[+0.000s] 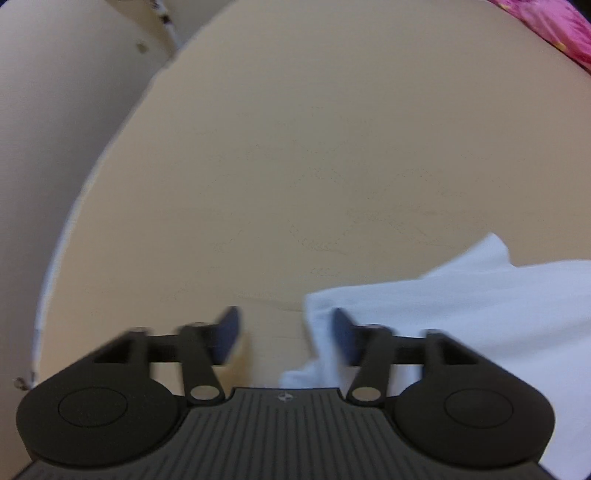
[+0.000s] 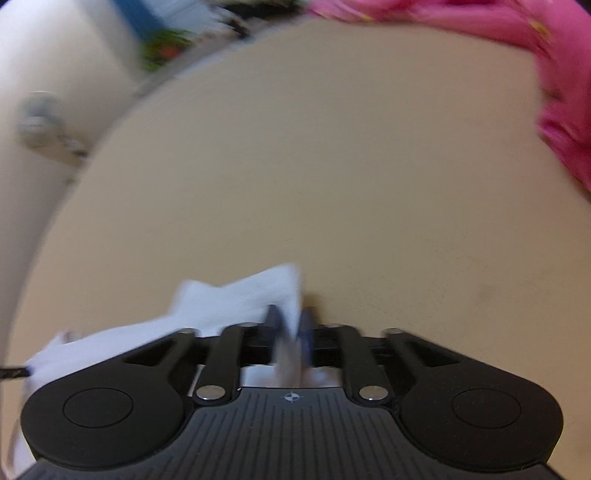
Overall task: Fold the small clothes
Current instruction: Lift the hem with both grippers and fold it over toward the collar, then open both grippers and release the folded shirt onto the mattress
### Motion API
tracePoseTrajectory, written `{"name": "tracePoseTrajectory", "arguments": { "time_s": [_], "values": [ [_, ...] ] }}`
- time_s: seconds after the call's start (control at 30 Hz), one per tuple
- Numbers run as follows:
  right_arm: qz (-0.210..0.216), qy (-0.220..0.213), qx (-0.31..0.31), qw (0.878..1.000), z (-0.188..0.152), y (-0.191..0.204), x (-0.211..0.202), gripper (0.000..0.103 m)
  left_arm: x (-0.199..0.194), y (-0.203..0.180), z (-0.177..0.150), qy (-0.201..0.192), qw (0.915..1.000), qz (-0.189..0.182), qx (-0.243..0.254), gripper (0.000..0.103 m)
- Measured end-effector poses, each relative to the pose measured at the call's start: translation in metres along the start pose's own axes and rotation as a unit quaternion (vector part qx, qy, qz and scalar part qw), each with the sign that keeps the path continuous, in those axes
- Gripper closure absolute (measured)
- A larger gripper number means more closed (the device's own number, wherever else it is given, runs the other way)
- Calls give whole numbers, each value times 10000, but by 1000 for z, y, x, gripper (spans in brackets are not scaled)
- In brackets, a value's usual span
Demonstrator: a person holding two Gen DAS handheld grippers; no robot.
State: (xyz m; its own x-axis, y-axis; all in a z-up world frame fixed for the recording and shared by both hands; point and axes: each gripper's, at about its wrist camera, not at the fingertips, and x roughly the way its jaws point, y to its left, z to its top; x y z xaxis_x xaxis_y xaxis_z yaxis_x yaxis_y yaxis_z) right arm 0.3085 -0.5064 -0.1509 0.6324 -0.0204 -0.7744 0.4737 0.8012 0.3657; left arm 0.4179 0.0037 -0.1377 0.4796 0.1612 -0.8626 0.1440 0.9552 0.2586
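A small white garment lies on the tan table at the lower right of the left wrist view. My left gripper is open, and the garment's left edge sits between its fingers, close to the right finger. In the right wrist view the same white garment trails to the lower left. My right gripper is shut on a corner of it, with white cloth standing up between the fingers. Both views are blurred by motion.
The tan table has a rounded far-left edge with pale floor beyond. A pink patterned cloth lies along the table's far right edge and also shows in the left wrist view.
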Motion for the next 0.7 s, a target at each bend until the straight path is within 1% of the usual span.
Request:
{"name": "tracePoseTrajectory", "arguments": {
  "time_s": [0.07, 0.13, 0.17, 0.23, 0.27, 0.33, 0.37, 0.4, 0.43, 0.47, 0.53, 0.6, 0.63, 0.67, 0.7],
  "values": [
    [-157, -326, 178, 9992, -3, -7, -24, 62, -20, 15, -7, -181, 9997, -4, -160, 33],
    [46, -478, 251, 9985, -15, -16, -57, 56, -44, 28, -23, -382, 9989, -133, -240, 33],
    [165, -492, 188, 9985, -26, -21, -76, 56, -56, 33, -34, -483, 9983, -221, -255, 33],
    [370, -447, -102, 9983, -55, -27, -110, 56, -81, 43, -68, -636, 9967, -455, -228, 31],
    [445, -356, -311, 9979, -73, -35, -127, 56, -91, 45, -84, -656, 9961, -576, -163, 30],
    [505, -231, -649, 9963, -112, -38, -148, 57, -106, 44, -122, -595, 9943, -875, -87, 27],
    [491, -186, -801, 9954, -123, -38, -154, 59, -109, 41, -143, -494, 9930, -1077, -19, 26],
    [424, -126, -907, 9949, -136, -37, -156, 62, -110, 38, -160, -375, 9922, -1189, 66, 26],
    [364, -38, -922, 9951, -150, -39, -156, 76, -109, 31, -174, -261, 9924, -1194, 177, 26],
    [379, 30, -843, 9957, -158, -40, -156, 78, -106, 23, -187, -186, 9923, -1191, 292, 26],
    [434, -7, -615, 9972, -166, -41, -151, 78, -99, 10, -203, -39, 9920, -1226, 309, 26],
    [507, -63, -524, 9973, -166, -38, -141, 77, -88, 0, -208, 79, 9917, -1265, 201, 26],
    [582, -33, -528, 9969, -164, -35, -137, 77, -82, -3, -207, 113, 9930, -1171, 135, 26],
    [626, 19, -537, 9966, -166, -31, -135, 73, -77, -3, -205, 146, 9937, -1108, 40, 27],
    [591, 54, -576, 9966, -164, -27, -132, 75, -72, -4, -203, 160, 9936, -1117, -38, 44]
  ]
}}
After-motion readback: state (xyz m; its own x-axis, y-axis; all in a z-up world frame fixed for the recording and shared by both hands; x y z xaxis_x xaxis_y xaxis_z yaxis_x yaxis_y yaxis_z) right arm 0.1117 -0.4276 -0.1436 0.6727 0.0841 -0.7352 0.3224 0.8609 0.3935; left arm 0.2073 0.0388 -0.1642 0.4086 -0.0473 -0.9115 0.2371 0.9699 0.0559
